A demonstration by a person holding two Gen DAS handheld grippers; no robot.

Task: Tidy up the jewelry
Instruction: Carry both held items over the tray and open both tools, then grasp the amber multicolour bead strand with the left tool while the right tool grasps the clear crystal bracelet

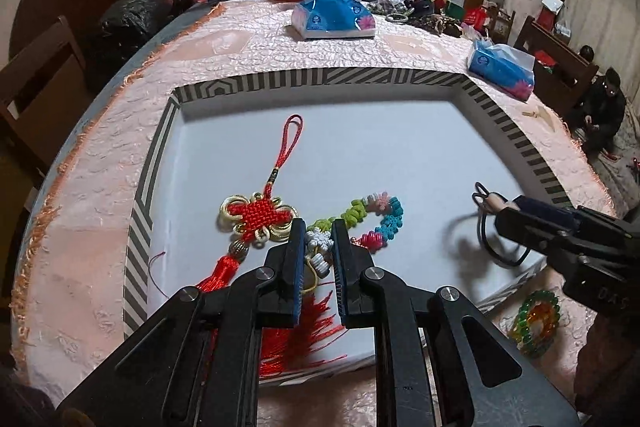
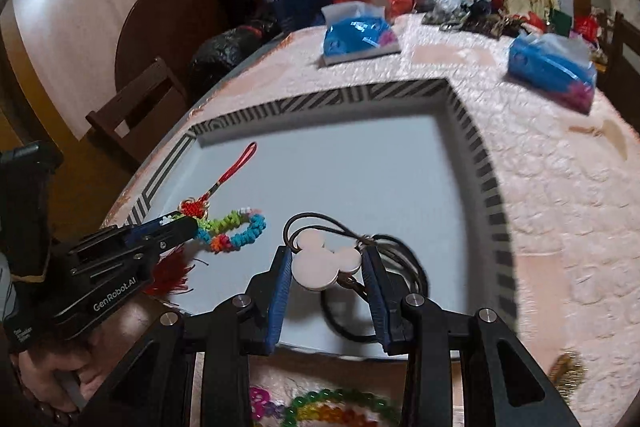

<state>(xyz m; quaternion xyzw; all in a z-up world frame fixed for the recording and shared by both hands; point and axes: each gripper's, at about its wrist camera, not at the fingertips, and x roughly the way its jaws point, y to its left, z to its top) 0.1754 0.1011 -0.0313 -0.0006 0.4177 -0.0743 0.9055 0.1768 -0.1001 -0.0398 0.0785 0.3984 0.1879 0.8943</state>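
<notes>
Inside the white striped-rim tray, the left gripper pinches a multicoloured knotted-cord bracelet by its white knots. The right gripper fingers clamp a pale mouse-head-shaped pendant on black cord.

tray middle bare; knot ornament, braided bracelet crowd left.

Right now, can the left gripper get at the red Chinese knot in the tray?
Probably not at once. The left gripper is shut on the colourful braided bracelet, so it is occupied. The red Chinese knot lies uncovered just left of its fingers in the tray; once it releases, the way looks free.
</notes>
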